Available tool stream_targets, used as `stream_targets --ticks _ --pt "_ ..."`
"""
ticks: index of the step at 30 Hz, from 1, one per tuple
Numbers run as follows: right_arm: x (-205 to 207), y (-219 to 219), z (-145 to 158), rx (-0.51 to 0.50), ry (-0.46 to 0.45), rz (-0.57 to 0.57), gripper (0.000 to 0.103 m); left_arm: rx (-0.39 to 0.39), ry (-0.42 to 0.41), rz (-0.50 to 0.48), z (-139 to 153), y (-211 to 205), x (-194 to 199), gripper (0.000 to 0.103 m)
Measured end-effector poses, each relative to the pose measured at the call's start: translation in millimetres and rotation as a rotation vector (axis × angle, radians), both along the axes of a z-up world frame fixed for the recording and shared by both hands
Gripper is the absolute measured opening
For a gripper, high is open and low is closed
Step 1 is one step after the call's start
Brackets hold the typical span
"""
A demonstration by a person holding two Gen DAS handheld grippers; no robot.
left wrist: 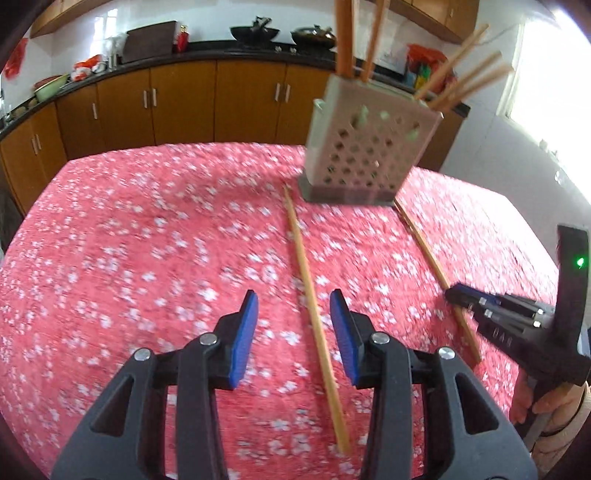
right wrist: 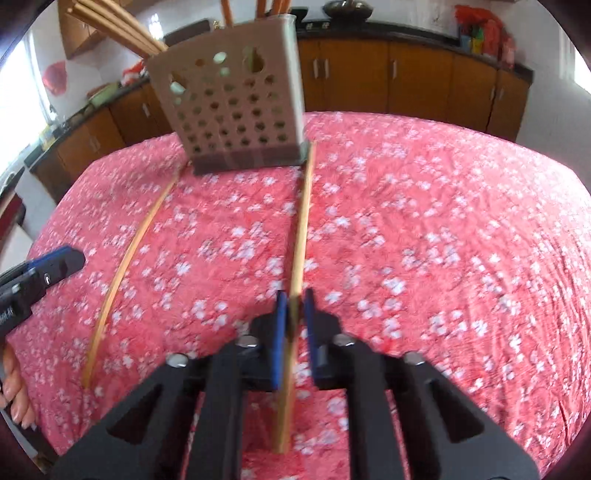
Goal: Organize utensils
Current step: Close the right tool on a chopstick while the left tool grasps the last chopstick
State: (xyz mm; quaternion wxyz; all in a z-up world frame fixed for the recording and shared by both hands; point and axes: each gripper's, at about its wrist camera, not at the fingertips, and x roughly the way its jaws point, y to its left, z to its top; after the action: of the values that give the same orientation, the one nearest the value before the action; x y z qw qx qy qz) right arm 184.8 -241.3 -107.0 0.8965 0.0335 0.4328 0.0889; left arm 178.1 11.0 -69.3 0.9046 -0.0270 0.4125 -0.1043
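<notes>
Two loose wooden chopsticks lie on the red flowered tablecloth, running toward me from a grey perforated utensil holder that stands upright with several chopsticks in it. My left gripper is open, its blue pads on either side of the left chopstick without pressing on it. My right gripper is shut on the right chopstick, low over the cloth. The far tip of that chopstick lies by the holder's base.
Brown cabinets under a dark counter with woks and bowls run behind the table. The table's far edge lies just beyond the holder. A person's hand grips the right tool, and fingers show at the left edge.
</notes>
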Motion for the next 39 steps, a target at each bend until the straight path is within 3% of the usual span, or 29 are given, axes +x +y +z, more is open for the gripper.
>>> stream_targets --ticks 5,7,10,13,23,30,39 --pt "-1 -23 0 0.015 0.0 -0.083 0.008 0.034 0.049 -0.013 -15 -14 7 0.04" --pt "-2 -27 0 0.024 0.002 -0.1 0.008 0.047 0.063 -0.016 -21 -18 9 0.034" --pt "-1 -34 -2 0.026 0.001 -0.109 0.008 0.099 0.055 -0.019 -25 -25 11 0.009" --pt "-2 -36 -2 0.025 -0.002 -0.108 0.008 0.105 0.057 -0.014 -23 -23 13 0.008" --pt "7 -32 -1 -0.007 -0.025 -0.1 0.008 0.062 0.076 0.156 -21 35 48 0.008" --pt "19 -28 -1 -0.029 -0.026 -0.09 0.008 0.068 0.04 0.131 -23 34 48 0.018" --pt "18 -29 -2 -0.024 -0.026 -0.092 0.009 0.02 0.045 0.129 -23 38 47 0.018"
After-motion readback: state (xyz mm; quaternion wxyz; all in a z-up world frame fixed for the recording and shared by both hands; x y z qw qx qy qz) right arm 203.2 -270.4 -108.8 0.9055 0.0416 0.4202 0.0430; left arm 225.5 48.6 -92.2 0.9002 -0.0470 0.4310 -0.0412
